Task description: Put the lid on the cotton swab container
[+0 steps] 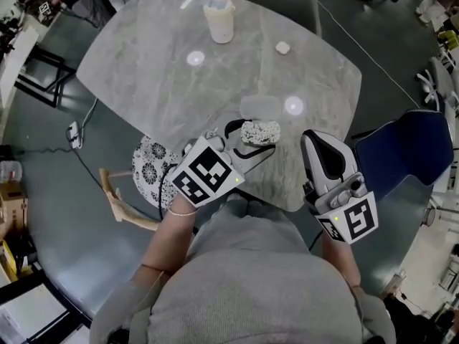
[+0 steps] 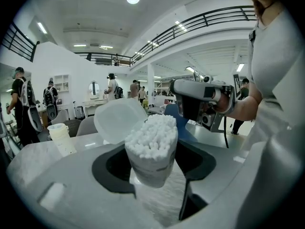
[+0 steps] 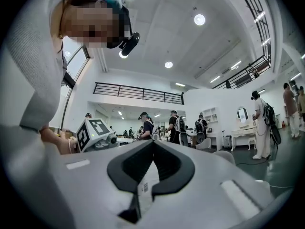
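My left gripper (image 1: 257,140) is shut on the cotton swab container (image 1: 260,130), a clear tub packed with white swabs (image 2: 151,136), and holds it above the table's near edge. The translucent white lid (image 1: 259,106) stands flipped open at the tub's far side (image 2: 118,120); I cannot tell whether it is hinged to the tub. My right gripper (image 1: 313,139) is to the right of the tub, apart from it, with its jaws shut and empty (image 3: 152,146). In the right gripper view, the left gripper's marker cube (image 3: 93,133) shows at the left.
On the grey marble table (image 1: 158,84), a pale cup (image 1: 219,18) stands at the far side, with a small white object (image 1: 282,47) to its right. A patterned chair cushion (image 1: 150,167) lies below the table's left edge, and a blue chair (image 1: 409,149) stands at the right.
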The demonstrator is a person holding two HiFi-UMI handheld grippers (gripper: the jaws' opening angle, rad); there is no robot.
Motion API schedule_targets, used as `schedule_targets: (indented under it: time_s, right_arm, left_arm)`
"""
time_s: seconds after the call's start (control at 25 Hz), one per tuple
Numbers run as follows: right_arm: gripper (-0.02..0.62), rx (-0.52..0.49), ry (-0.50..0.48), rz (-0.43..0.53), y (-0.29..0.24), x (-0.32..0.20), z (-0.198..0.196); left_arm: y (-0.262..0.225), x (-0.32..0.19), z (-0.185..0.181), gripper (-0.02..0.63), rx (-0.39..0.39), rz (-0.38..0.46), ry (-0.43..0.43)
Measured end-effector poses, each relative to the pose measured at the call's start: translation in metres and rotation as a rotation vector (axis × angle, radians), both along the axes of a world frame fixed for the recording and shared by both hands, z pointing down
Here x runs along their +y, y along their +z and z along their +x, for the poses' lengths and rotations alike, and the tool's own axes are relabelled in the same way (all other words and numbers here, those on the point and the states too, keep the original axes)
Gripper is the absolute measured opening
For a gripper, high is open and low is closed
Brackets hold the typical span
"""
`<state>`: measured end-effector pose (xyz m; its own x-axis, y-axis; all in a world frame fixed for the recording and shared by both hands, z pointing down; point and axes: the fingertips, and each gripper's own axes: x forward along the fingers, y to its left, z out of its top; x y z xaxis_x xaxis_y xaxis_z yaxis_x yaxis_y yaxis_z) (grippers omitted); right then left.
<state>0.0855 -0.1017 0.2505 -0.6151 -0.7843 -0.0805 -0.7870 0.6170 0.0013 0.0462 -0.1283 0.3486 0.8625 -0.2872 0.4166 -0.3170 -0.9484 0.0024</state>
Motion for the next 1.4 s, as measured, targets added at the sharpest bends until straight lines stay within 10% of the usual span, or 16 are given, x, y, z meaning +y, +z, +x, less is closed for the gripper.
schedule_targets:
  time_s: [1.4]
  right_arm:
    - [0.086,0.033,-0.303,-0.148,0.0,-0.032,-0.055]
  left_arm:
    - [-0.023,0.034,-0.014,0.267,-0.009,0.057,0.076]
